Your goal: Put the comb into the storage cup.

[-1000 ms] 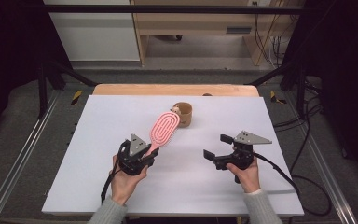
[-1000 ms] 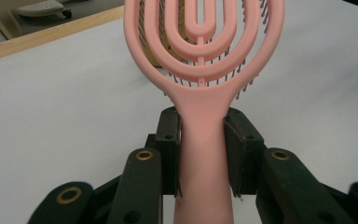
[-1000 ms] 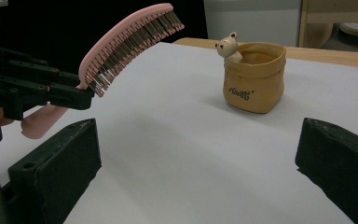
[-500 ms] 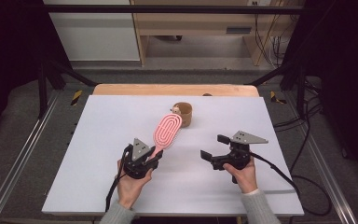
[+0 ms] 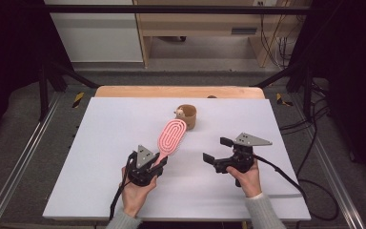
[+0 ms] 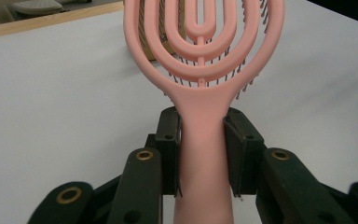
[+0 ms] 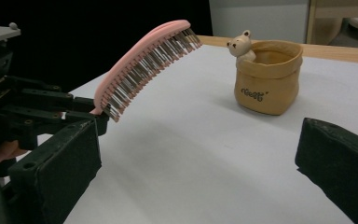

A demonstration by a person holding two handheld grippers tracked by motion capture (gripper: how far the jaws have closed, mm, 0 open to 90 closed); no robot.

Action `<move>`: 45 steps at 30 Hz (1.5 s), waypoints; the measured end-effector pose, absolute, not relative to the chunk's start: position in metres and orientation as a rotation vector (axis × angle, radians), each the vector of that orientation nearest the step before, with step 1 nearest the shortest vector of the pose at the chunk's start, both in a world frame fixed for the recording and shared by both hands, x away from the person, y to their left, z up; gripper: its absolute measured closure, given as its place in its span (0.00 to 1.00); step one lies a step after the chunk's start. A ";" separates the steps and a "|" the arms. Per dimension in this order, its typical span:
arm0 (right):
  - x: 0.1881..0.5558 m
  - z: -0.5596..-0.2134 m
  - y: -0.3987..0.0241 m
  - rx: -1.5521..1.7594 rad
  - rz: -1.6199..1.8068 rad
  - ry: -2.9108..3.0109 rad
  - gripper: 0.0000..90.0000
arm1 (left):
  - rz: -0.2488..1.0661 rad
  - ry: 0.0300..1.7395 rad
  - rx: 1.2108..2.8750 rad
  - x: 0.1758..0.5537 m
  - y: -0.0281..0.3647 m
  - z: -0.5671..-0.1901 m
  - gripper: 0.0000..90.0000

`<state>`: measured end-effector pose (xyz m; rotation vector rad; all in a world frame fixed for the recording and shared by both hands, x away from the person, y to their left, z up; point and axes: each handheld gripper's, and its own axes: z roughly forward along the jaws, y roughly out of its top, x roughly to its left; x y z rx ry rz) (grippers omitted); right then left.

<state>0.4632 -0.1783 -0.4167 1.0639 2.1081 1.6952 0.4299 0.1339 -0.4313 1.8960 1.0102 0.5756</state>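
Your left tongs (image 5: 158,161), just left of centre in the lower half of the high view, clamp the handle of a pink hairbrush (image 5: 171,136). The brush head slants up and away toward the frame's centre, bristles facing down, lifted off the white table (image 5: 100,143). Just beyond its tip, slightly right, a small tan pot (image 5: 188,116) with a bear figure on its rim stands on the table. Your right tongs (image 5: 215,150), lower right of centre, gape wide with nothing between them.

Left tool (image 5: 159,159) jaws clamped, tilted upward, right tool (image 5: 218,150) jaws wide apart, level
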 end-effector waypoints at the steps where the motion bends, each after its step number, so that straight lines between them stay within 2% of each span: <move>1: 0.463 -0.416 -0.179 1.060 1.692 2.109 0.00 | 0.580 1.011 1.894 0.429 0.135 -0.431 0.77; 12: 0.462 -0.419 -0.174 1.086 1.728 2.104 0.01 | 0.567 1.018 1.864 0.428 0.134 -0.436 0.77; 45: 0.463 -0.414 -0.153 1.118 1.730 2.105 0.02 | 0.539 0.985 1.845 0.422 0.100 -0.444 0.77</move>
